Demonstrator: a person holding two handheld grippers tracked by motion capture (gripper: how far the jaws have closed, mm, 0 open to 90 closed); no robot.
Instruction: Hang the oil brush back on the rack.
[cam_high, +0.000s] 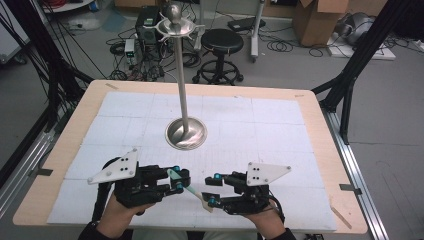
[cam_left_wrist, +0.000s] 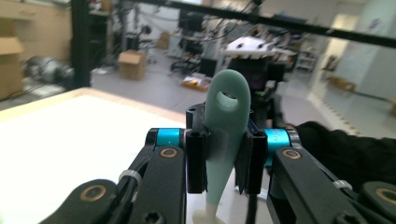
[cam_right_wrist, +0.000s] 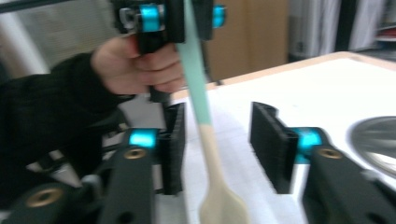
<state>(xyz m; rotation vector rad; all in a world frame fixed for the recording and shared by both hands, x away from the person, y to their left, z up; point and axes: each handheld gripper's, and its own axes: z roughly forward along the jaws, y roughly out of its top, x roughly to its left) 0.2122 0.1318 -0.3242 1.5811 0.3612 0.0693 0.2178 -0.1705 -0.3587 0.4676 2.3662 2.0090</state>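
Note:
A spoon (cam_high: 194, 191) with a mint-green handle and a cream bowl hangs between my two grippers near the table's front edge. My left gripper (cam_high: 176, 179) is shut on the green handle (cam_left_wrist: 224, 121), just below its hanging hole. My right gripper (cam_high: 214, 189) stands open around the spoon's lower part (cam_right_wrist: 208, 140); the pads (cam_right_wrist: 175, 140) are apart from it on both sides. In the right gripper view, the left gripper (cam_right_wrist: 182, 14) grips the handle from above. A tall metal stand (cam_high: 184, 90) with a round base and a hooked top rises at the table's middle.
A white gridded mat (cam_high: 260, 120) covers the wooden table (cam_high: 320, 125). Behind the table stand a black stool (cam_high: 221, 42), a cardboard box (cam_high: 317, 17) and electronics with loose cables (cam_high: 145, 30). Black frame legs (cam_high: 350, 75) flank the table.

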